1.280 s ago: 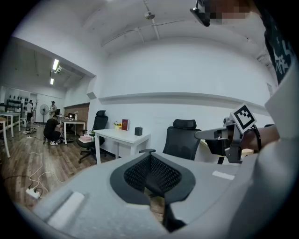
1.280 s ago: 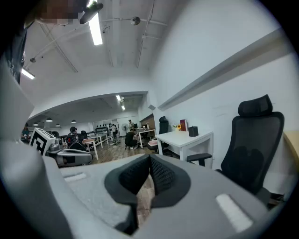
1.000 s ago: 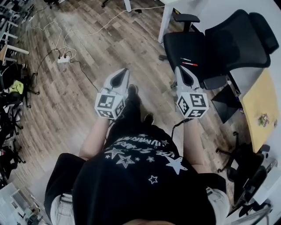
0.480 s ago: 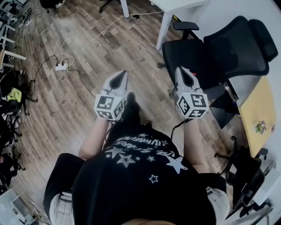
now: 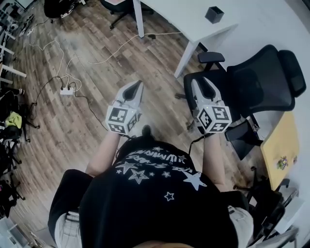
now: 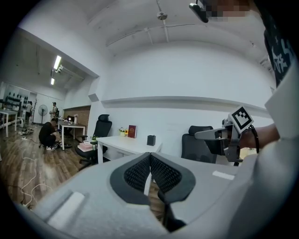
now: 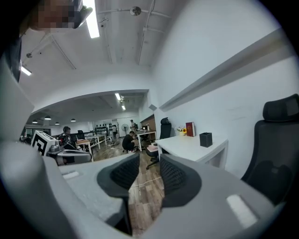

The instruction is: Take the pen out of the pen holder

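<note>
- Advanced since earlier: tabletop (image 5: 169, 17) with pen holder (image 5: 214, 14) now in view, far right.
- Right gripper (image 5: 202, 83) jaws just opened, empty; left gripper (image 5: 136, 86) jaws closed.
- Best: close in, right jaws kept wide, down over the pen.

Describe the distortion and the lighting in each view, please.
Head view: evenly lit, wood floor planks curve toward the edges. Left gripper view: fisheye, dark round border, soft foreground. Right gripper view: same fisheye; ceiling lamp glares white.
</note>
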A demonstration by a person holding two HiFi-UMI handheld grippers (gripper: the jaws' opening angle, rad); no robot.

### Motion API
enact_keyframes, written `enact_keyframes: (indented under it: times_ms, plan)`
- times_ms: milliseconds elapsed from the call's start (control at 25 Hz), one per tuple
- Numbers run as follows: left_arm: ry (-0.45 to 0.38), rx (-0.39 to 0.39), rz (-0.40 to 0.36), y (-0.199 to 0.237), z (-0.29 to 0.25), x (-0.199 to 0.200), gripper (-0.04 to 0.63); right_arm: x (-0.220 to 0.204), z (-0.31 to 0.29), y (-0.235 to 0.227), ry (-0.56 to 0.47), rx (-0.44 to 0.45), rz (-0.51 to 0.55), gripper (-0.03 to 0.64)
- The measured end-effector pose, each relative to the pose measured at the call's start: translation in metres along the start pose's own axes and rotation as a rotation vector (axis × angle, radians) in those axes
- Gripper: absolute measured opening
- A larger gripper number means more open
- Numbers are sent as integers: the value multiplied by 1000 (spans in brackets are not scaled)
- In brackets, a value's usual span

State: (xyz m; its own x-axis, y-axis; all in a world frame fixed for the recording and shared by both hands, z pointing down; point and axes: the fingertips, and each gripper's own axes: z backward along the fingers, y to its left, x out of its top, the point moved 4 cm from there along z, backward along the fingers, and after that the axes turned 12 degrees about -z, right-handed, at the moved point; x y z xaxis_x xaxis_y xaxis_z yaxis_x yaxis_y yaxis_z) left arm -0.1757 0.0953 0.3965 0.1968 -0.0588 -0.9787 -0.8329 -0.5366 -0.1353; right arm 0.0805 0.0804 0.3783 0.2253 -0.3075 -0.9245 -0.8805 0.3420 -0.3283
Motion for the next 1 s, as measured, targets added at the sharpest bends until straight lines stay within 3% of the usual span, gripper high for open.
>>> enact_keyframes:
  times_ms: [240, 440, 760, 1000]
  plan:
    - [20, -7, 30, 73, -29, -11, 11, -1, -72, 14, 9, -26, -23, 156]
    - [28, -47, 34, 93, -57, -13, 11, -4, -104, 11, 30, -60, -30, 156]
    - [64, -65, 67, 108, -115, -25, 11, 15, -155, -45, 15, -104, -47, 156]
    - [84, -43, 34, 137, -197, -19, 11, 44, -227, -106, -5, -97, -62, 156]
